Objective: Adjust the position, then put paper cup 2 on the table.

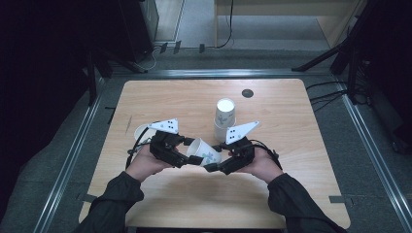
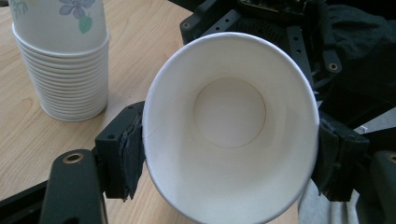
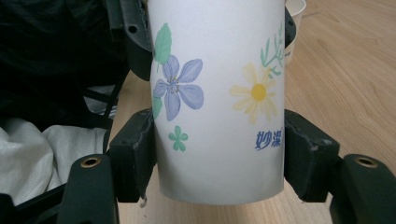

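Two grippers bear on one paper cup (image 1: 203, 151), held on its side above the table (image 1: 160, 97) between my hands. My right gripper (image 3: 219, 154) is clamped across the cup's body near the base, pads pressed flat on both sides. My left gripper (image 2: 229, 158) has its pads against the rim end; the mouth looks squeezed slightly oval there, so I judge that grip made.

Risks, as I judge them: thin paper wall, so further squeeze at the open mouth could crease or collapse the rim. Opposed pulls from the two grips could tear or twist the cup. If more than one cup is nested here, a weak hold on either end could let one slip and fall to the table.

Condition of the cup: white, empty, clean inside, printed with a blue flower, a yellow daisy and green leaves. A stack of like cups (image 1: 224, 119) stands well behind.
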`<move>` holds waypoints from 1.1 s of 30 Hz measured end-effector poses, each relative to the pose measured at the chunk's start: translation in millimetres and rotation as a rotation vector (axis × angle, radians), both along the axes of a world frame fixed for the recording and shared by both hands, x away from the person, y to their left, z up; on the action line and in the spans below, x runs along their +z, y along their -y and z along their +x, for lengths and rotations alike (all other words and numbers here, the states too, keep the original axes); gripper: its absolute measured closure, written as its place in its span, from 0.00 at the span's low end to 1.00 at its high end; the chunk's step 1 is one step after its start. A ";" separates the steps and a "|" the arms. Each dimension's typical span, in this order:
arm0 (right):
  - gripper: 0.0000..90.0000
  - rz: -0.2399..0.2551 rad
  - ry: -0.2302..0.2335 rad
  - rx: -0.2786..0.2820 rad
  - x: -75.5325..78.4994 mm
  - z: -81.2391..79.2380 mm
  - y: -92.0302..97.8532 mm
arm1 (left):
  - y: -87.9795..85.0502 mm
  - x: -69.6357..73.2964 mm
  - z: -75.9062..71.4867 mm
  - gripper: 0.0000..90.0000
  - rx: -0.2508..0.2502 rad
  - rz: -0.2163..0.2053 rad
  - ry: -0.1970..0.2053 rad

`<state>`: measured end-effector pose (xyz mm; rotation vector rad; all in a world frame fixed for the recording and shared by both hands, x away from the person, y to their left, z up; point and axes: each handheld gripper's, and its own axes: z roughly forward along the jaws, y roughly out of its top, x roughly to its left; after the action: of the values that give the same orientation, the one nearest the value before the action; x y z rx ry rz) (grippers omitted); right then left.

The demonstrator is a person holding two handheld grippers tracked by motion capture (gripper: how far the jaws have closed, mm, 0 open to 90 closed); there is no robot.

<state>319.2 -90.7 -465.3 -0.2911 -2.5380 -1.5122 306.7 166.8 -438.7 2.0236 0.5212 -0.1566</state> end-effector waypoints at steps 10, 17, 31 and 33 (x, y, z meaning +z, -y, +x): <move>0.31 -0.032 0.021 0.012 -2.3 -1.7 -0.6 | -5.7 5.6 -0.5 0.28 0.010 -0.005 0.020; 0.30 -0.074 0.036 -0.012 -4.3 -0.2 5.5 | -18.5 15.3 -1.8 0.27 0.026 0.045 0.050; 0.26 -0.089 0.102 -0.245 -10.8 6.7 28.3 | -38.1 22.7 -0.3 0.27 0.021 0.177 0.043; 0.25 -0.107 0.104 -0.275 -11.9 7.9 30.8 | -41.4 23.8 0.5 0.27 0.022 0.174 0.041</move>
<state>327.1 -121.4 -477.3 -0.6143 -2.7600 -1.5174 307.2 208.2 -414.9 2.1845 0.5468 -0.0586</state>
